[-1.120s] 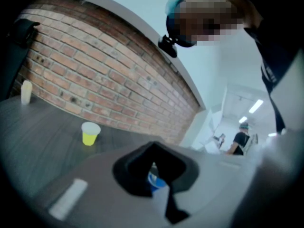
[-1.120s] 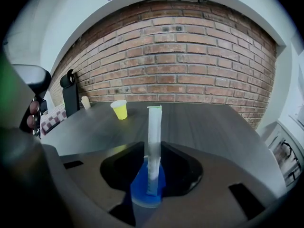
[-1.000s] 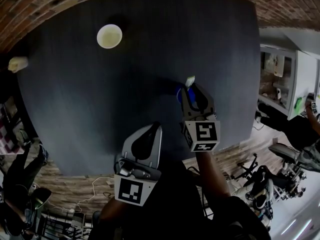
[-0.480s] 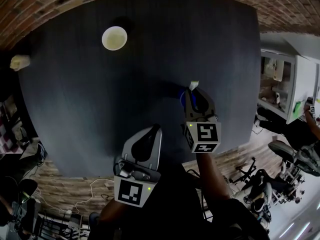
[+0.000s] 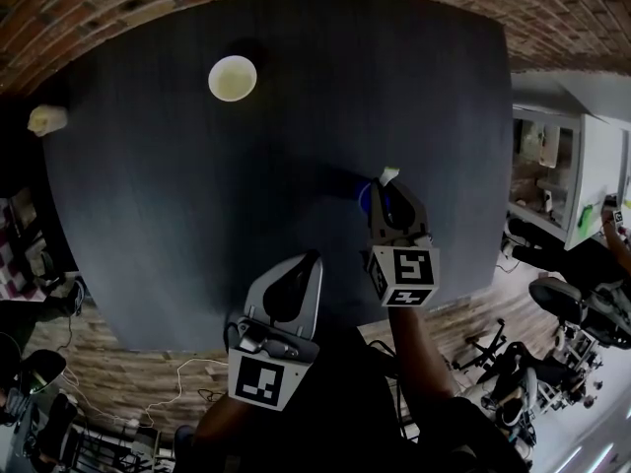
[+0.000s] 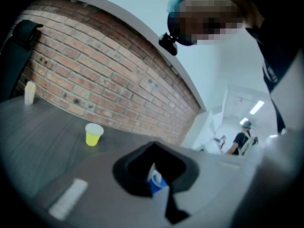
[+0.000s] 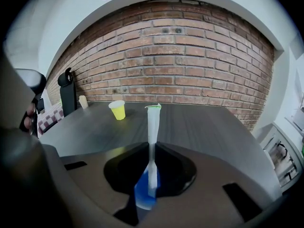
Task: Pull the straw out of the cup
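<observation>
My right gripper is shut on a white straw over the right half of the dark table. In the right gripper view the straw stands upright between the closed jaws of this gripper, and its lower end runs down over a blue cup beneath them. I cannot tell whether the tip is still inside the cup. The blue cup shows just left of the jaws. My left gripper is shut and holds nothing, near the table's front edge. Through its jaws the blue cup shows.
A yellow cup stands at the far left of the table, also visible as the yellow cup. A small pale object sits at the table's left edge. A brick wall runs behind the table. White shelving stands to the right.
My right gripper, with the straw, has drifted slightly toward me and to the right. The left gripper has stayed where it was.
</observation>
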A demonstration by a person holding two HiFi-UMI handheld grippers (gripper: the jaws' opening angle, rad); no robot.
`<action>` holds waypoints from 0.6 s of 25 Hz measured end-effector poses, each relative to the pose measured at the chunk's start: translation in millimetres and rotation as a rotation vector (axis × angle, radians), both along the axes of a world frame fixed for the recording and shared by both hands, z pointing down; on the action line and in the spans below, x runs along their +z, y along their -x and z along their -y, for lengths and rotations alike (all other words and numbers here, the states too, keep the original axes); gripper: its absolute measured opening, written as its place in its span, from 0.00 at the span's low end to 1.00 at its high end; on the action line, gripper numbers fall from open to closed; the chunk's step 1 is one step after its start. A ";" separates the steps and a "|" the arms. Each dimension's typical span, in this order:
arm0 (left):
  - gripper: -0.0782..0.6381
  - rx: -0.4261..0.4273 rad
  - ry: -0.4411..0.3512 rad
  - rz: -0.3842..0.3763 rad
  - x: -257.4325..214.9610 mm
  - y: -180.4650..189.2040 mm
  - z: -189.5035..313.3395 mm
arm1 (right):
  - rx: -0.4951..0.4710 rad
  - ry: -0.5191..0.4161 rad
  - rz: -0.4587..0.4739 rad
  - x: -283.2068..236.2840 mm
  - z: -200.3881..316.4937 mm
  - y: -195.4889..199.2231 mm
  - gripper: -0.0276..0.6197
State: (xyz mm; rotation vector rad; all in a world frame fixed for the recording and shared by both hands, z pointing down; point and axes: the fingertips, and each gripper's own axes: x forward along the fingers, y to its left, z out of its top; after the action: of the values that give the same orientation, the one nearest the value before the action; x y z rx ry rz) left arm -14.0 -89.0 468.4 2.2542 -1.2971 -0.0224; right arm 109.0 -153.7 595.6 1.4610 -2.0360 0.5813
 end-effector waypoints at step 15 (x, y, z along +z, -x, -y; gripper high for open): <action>0.12 0.021 -0.033 -0.001 -17.6 -9.7 -20.3 | 0.032 -0.103 0.033 -36.4 -8.8 -7.3 0.10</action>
State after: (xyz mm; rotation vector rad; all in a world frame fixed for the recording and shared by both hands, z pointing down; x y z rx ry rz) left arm -4.3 -68.7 450.9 2.2957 -1.2811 -0.0373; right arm 116.3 -144.9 559.2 1.5553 -2.0994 0.5239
